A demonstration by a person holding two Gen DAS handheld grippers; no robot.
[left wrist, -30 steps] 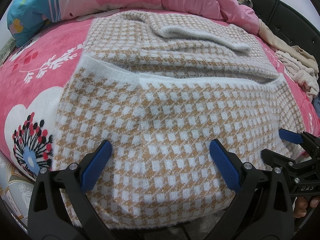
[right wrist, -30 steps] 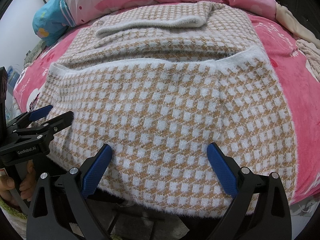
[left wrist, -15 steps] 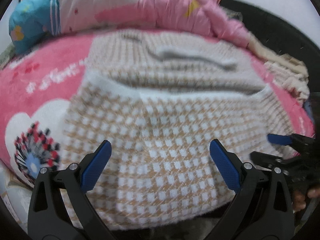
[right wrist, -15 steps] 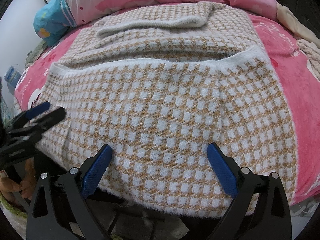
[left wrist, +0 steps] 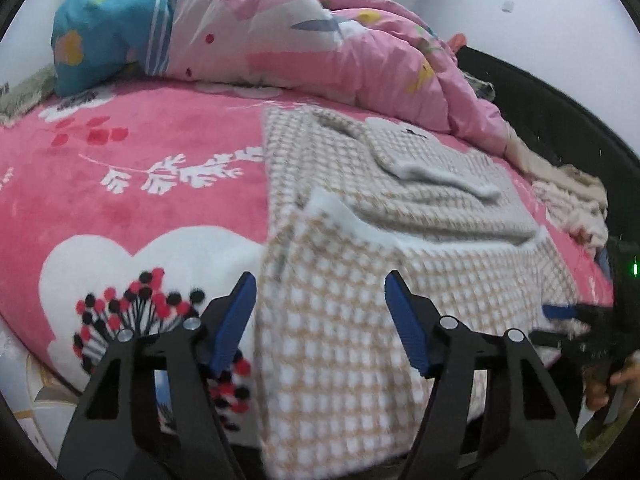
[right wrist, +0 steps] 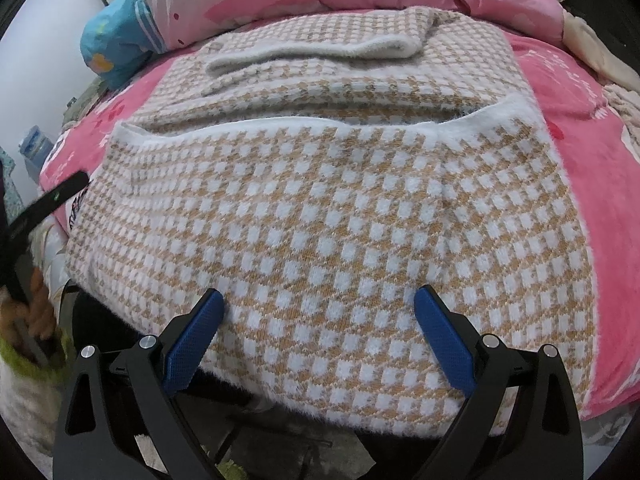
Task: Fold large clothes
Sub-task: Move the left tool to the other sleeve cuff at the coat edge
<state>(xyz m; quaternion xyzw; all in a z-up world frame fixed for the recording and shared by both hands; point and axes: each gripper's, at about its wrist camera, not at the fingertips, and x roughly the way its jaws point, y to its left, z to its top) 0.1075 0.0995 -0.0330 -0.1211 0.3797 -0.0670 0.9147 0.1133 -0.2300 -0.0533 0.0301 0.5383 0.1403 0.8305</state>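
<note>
Two grippers, both spread wide and holding nothing. Left gripper (left wrist: 320, 320) hovering at the near left edge of the checked tan-and-white sweater (right wrist: 320, 208); right gripper (right wrist: 320, 332) poised over its near hem. Sweater spread on the pink blanket (left wrist: 140, 184), bottom part folded up, hem hanging off the bed edge. Pink duvet (left wrist: 300, 40) bunched behind. Possibly other clothes (left wrist: 576, 204) at the right, blurred.

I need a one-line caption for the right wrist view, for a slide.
Open right hand-held gripper facing the near edge of a checked knit garment on a pink bed cover.
</note>
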